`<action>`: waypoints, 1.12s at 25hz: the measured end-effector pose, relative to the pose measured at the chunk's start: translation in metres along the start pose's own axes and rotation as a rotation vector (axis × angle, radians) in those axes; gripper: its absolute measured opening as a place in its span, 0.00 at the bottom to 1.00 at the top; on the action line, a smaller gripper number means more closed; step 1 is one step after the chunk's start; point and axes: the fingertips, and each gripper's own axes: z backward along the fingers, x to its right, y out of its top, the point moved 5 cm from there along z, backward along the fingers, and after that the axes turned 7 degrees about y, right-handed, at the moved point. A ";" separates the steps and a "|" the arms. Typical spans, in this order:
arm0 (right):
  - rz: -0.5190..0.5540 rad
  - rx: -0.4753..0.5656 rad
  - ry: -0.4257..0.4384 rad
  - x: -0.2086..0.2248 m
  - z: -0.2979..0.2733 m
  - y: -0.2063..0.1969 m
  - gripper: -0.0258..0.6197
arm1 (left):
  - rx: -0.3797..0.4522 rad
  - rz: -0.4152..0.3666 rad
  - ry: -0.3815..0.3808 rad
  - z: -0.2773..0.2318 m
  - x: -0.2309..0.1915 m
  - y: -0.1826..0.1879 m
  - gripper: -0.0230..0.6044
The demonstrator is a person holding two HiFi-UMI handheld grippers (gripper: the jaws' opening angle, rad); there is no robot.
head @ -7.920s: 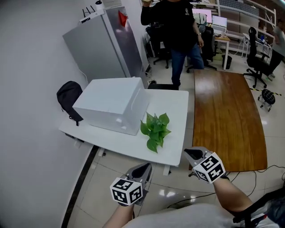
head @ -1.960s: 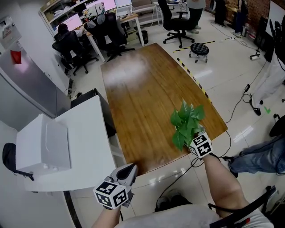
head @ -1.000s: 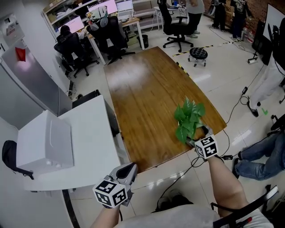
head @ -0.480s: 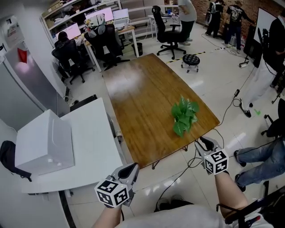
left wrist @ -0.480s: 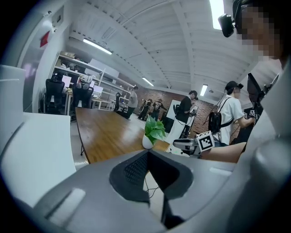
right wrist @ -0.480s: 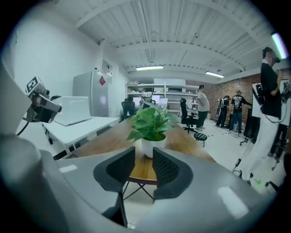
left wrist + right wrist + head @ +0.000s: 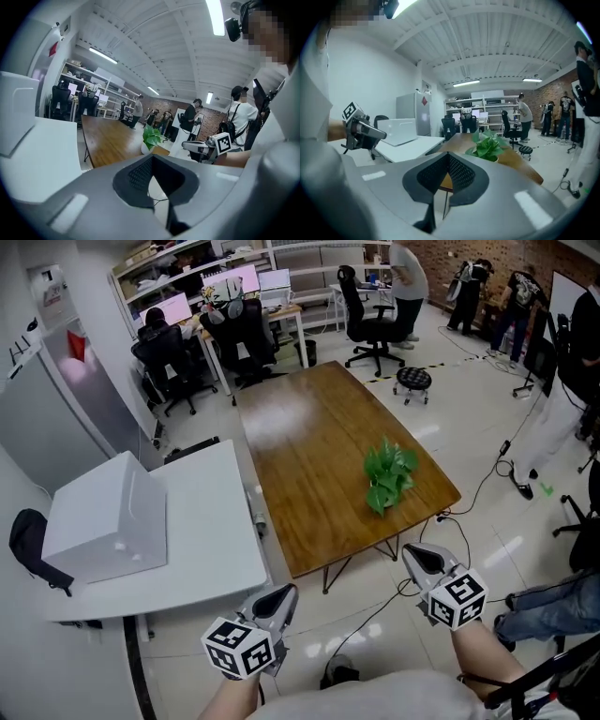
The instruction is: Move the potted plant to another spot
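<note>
Standing near table (image 7: 300, 446) edge: potted plant (image 7: 388, 474)

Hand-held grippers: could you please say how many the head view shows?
2. The left hand-held gripper is before the white table; the right hand-held gripper, jaws just closed empty, is before the wooden table's near corner. None hidden.

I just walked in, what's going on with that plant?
A person holds a gripper in each hand. The potted plant stands alone on the wooden table. The right gripper hangs short of the table; its jaws have just been closing, with nothing between them. The left gripper is shut and empty too.
</note>
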 end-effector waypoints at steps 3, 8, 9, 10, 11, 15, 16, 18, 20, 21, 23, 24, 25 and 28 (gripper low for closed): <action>-0.048 0.021 0.084 -0.027 0.030 -0.002 0.04 | 0.014 -0.003 0.005 0.019 0.037 -0.013 0.03; -0.043 0.036 0.208 -0.082 0.103 -0.014 0.04 | 0.033 -0.016 -0.002 0.056 0.119 -0.047 0.03; -0.051 0.034 0.229 -0.091 0.120 -0.018 0.04 | 0.038 -0.022 -0.003 0.063 0.138 -0.055 0.03; -0.066 0.034 0.249 -0.099 0.136 -0.022 0.04 | 0.045 -0.029 -0.003 0.069 0.157 -0.062 0.03; -0.084 0.034 0.269 -0.106 0.153 -0.026 0.04 | 0.052 -0.037 -0.005 0.076 0.176 -0.069 0.03; -0.101 0.023 0.309 -0.133 0.219 -0.039 0.04 | 0.072 -0.055 -0.010 0.103 0.244 -0.098 0.03; -0.104 0.015 0.309 -0.138 0.234 -0.041 0.04 | 0.076 -0.055 -0.009 0.111 0.257 -0.103 0.03; -0.118 -0.005 0.310 -0.150 0.257 -0.042 0.04 | 0.085 -0.050 -0.012 0.126 0.279 -0.107 0.03; -0.128 -0.030 0.321 -0.165 0.274 -0.041 0.04 | 0.089 -0.050 -0.017 0.143 0.296 -0.107 0.03; -0.129 -0.039 0.330 -0.173 0.280 -0.039 0.04 | 0.091 -0.054 -0.018 0.152 0.302 -0.105 0.03; -0.124 -0.042 0.347 -0.189 0.288 -0.032 0.04 | 0.100 -0.063 -0.018 0.167 0.311 -0.100 0.03; -0.118 -0.040 0.352 -0.195 0.290 -0.027 0.04 | 0.106 -0.066 -0.018 0.173 0.314 -0.097 0.03; -0.112 -0.039 0.354 -0.200 0.292 -0.024 0.04 | 0.110 -0.070 -0.018 0.179 0.316 -0.095 0.03; -0.117 -0.040 0.356 -0.216 0.291 -0.019 0.04 | 0.108 -0.079 -0.017 0.193 0.313 -0.094 0.03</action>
